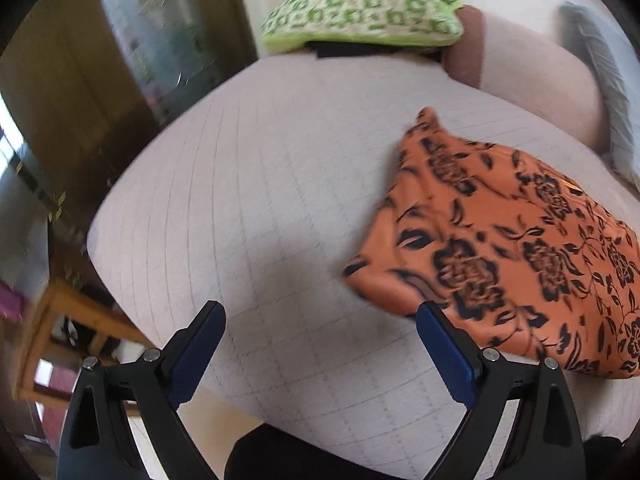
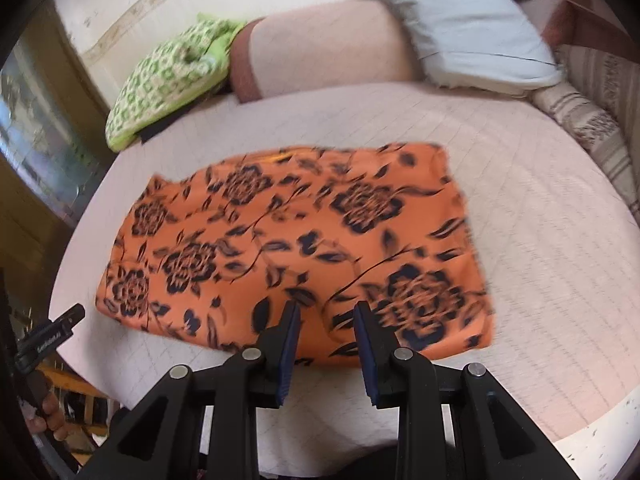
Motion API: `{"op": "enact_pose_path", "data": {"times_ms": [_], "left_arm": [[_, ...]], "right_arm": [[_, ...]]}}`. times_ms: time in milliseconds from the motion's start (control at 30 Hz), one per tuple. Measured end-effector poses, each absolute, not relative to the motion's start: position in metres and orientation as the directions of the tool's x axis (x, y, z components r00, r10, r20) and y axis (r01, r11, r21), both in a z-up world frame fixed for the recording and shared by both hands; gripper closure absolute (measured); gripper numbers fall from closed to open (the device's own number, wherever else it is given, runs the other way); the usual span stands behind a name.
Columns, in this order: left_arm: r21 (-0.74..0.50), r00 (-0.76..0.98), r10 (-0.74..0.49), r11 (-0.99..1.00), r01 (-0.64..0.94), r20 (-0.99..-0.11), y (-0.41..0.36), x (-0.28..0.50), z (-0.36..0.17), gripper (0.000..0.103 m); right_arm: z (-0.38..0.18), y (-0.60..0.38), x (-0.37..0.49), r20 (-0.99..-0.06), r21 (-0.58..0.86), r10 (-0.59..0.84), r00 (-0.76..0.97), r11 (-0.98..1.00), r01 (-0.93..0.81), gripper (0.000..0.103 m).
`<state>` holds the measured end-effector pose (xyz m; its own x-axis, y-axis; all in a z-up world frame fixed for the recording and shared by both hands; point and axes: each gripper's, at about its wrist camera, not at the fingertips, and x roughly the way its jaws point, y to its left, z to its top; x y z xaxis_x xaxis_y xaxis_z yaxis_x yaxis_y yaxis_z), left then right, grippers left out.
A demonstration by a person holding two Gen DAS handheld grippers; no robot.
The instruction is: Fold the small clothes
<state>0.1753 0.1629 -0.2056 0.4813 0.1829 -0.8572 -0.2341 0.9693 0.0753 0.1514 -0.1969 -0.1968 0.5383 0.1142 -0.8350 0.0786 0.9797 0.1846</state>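
Lying flat: the orange cloth [image 2: 288, 248] with dark flowers, spread on the bed [image 2: 540, 280], which has a pale checked cover.
Left gripper [image 1: 320, 320]: its fingers are spread wide with nothing between them. It points down at the bare bed cover. The right finger's blue pad [image 1: 448, 356] is just beside the near corner of the orange cloth, but I cannot tell if it touches.
Right gripper [image 2: 327, 316]: its fingers are only a little apart, with a small gap. They hang over the near edge of the orange cloth. No cloth is pinched between them.
Far end of bed: a green and white bundle [image 2: 168, 80] sits by a pink pillow [image 2: 320, 52]. A light blue pillow [image 2: 472, 28] leans next to that.
Person's hand [image 2: 48, 412]: seen at the left edge of the right wrist view, holding the other tool.
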Motion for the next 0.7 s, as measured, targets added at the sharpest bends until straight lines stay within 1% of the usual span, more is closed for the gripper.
{"op": "enact_pose_path", "data": {"times_ms": [233,367,400,467,500,533,600,700], "left_arm": [[0.000,0.485,0.096,0.981,-0.194,-0.869,0.166,0.170,-0.218,0.007],[-0.078,0.493,0.019,0.981,-0.175,-0.870,0.163,0.176,-0.220,0.007],[-0.097,0.495,0.002,0.980,-0.173,-0.869,0.164,0.179,-0.220,0.009],[-0.141,0.493,-0.039,0.975,-0.171,-0.869,0.163,0.186,-0.225,0.022],[-0.147,0.484,-0.049,0.975,-0.168,-0.874,0.161,0.191,-0.229,0.026],[-0.164,0.472,-0.067,0.972,-0.167,-0.879,0.160,0.195,-0.232,0.032],[-0.210,0.457,-0.114,0.963,-0.166,-0.882,0.156,0.201,-0.238,0.033],[-0.221,0.460,-0.120,0.960,-0.171,-0.880,0.148,0.210,-0.243,0.033]], "right_arm": [[-0.220,-0.148,0.149,-0.830,0.210,0.190,0.524,0.977,-0.021,0.072],[-0.227,-0.133,0.146,-0.821,0.196,0.188,0.539,0.980,-0.043,0.072],[-0.228,-0.131,0.146,-0.815,0.188,0.182,0.550,0.981,-0.045,0.072],[-0.232,-0.131,0.147,-0.806,0.171,0.165,0.568,0.984,-0.044,0.072],[-0.234,-0.133,0.148,-0.804,0.163,0.154,0.574,0.986,-0.036,0.072],[-0.236,-0.136,0.151,-0.805,0.160,0.145,0.575,0.987,-0.025,0.072],[-0.241,-0.141,0.157,-0.814,0.162,0.134,0.565,0.987,0.000,0.072],[-0.240,-0.149,0.167,-0.810,0.161,0.117,0.575,0.987,0.025,0.072]]}}
